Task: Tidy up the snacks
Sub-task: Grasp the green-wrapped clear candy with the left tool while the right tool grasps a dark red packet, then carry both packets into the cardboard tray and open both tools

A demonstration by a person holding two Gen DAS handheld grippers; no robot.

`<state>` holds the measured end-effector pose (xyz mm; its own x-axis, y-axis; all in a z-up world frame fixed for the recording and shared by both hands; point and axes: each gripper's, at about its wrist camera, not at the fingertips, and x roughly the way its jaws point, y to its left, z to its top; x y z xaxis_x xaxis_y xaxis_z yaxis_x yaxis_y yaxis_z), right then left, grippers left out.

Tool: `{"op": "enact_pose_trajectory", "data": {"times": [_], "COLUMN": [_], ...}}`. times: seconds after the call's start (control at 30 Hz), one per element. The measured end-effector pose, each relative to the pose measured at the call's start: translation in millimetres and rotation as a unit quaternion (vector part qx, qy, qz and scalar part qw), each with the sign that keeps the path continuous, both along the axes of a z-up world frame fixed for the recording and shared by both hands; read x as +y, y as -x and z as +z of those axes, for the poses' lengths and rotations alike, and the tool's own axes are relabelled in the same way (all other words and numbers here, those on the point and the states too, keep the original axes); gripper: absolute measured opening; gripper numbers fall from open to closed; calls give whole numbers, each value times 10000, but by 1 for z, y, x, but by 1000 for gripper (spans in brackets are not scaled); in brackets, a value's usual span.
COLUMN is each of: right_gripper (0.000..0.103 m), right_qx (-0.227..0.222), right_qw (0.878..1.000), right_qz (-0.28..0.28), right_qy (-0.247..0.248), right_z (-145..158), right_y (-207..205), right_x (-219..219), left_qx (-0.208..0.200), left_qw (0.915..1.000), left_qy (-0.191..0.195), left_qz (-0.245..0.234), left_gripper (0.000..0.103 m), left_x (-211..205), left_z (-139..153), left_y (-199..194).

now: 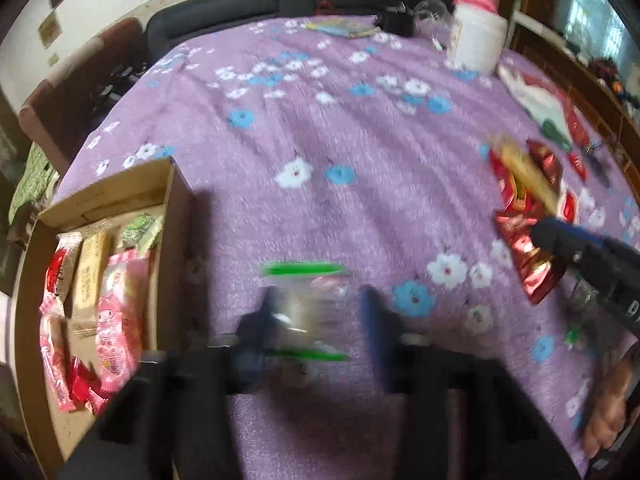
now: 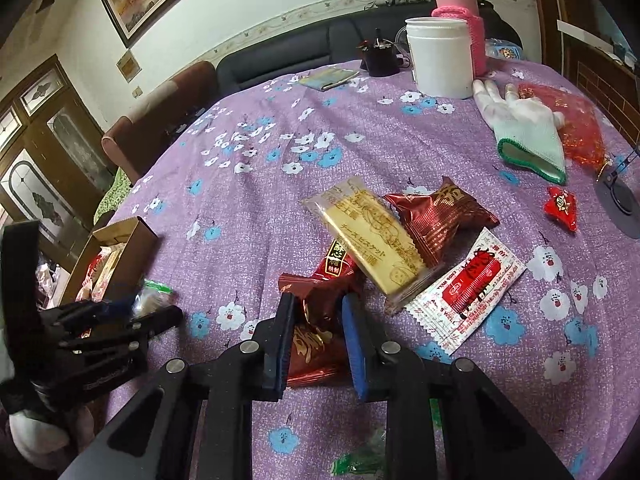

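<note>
While the left gripper (image 1: 320,312) jaws clamp a green-edged packet (image 1: 308,308), right gripper (image 2: 316,336) jaws pinch a dark-red snack (image 2: 316,344).

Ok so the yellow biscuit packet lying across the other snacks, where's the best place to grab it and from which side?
Probably the crimped end of the yellow biscuit packet nearest the camera, coming from the near side. That end rests on the white and red sachet, so it looks slightly raised off the cloth, and the thin flat seal suits narrow jaws. The far end lies against the dark red packet, leaving less room.
</note>
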<state>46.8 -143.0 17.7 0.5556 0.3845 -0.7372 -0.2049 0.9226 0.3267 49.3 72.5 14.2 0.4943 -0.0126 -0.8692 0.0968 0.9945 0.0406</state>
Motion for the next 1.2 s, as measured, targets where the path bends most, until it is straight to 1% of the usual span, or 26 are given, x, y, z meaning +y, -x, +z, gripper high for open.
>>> {"op": "enact_pose_trajectory", "data": {"times": [0.03,0.1,0.13,0.17,0.3,0.4,0.5,0.57,0.67,0.7,0.73,0.77,0.8,0.83,0.87,0.9,1.0,1.07,1.2], "right_gripper": [26,25,21,21,12,12,13,15,22,30,43,46,46,46,43,27,25,25,24], "right_qx": [6,12,-7,-24,-64,-23,-116,-189,-317,-334,-319,-232,-175,-237,-272,-243,-267,-301,-356], "right_qw": [10000,9999,9999,9998,9993,9985,9991,9993,9993,9992,9991,9991,9990,9989,9988,9990,9992,9990,9990], "right_qz": [-15,-45,-58,-61,23,129,146,151,206,216,234,269,331,344,331,310,226,209,215], "right_qy": [-32,-91,-131,-163,-359,-536,-393,-271,-1,56,160,224,250,223,215,227,176,237,187], "right_z": [0,0,1,2,5,5,3,0,-2,-3,-6,-9,-11,-10,-9,-10,-9,-8,-3], "right_y": [0,0,0,1,3,3,3,2,3,3,2,1,-1,0,1,2,8,13,27], "right_x": [-1,-2,-3,-4,-7,-7,-3,1,10,11,15,18,19,19,19,18,16,19,25], "left_qx": [25,-59,-87,-119,-246,-353,-438,-457,-470,-473,-480,-490,-495,-506,-522,-548,-679,-774,-945], "left_qw": [10000,10000,9999,9997,9976,9950,9924,9903,9879,9871,9863,9853,9838,9823,9814,9804,9769,9746,9680], "left_qy": [-26,20,75,178,636,936,1140,1305,1477,1530,1575,1633,1719,1792,1824,1857,1929,1958,2064], "left_qz": [-1,36,50,73,72,-12,-108,-142,-93,-49,0,60,132,212,276,365,614,765,1071], "left_gripper": [29,29,29,29,29,29,29,30,30,30,30,30,30,30,30,30,30,30,30], "left_x": [-2,-3,-4,-3,-1,0,0,2,8,12,15,19,25,32,36,44,67,83,118], "left_z": [0,2,3,6,20,33,43,46,48,49,48,49,49,49,49,49,52,54,56], "left_y": [0,2,3,6,26,47,67,81,96,101,105,110,115,121,125,130,146,156,176]}}
